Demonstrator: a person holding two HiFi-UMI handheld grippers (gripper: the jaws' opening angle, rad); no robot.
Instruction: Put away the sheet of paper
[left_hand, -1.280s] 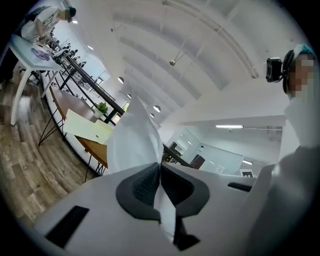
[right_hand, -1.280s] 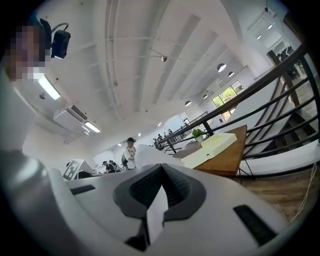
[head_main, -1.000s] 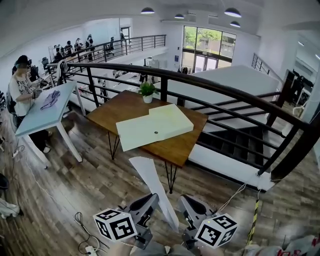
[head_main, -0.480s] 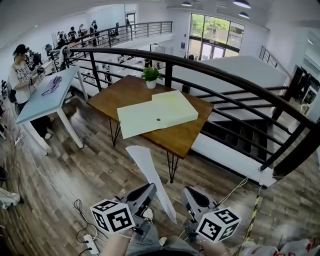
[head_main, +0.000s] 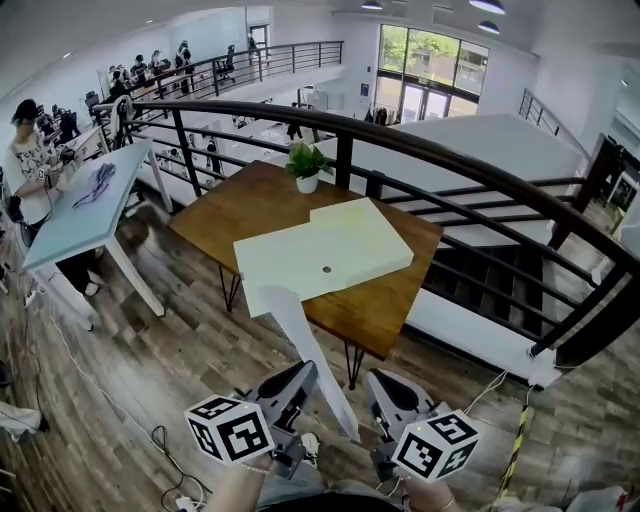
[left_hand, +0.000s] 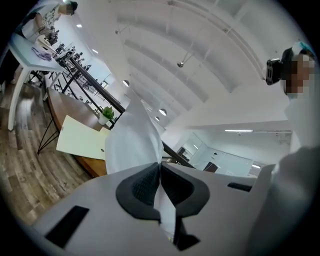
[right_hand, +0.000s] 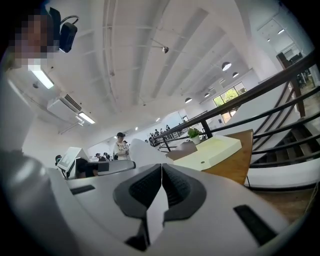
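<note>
Paper sheet lengthwise toward table (near end clamped in left gripper, right gripper)

Sheet of paper is showing plain white. Desk is reading warm brown wood, box pale cream-yellow. Left claw and right claw are showing grey shells, black textured pads, black-and-white square-marker cubes. Railing is looking black, floor grey-brown planks.
</note>
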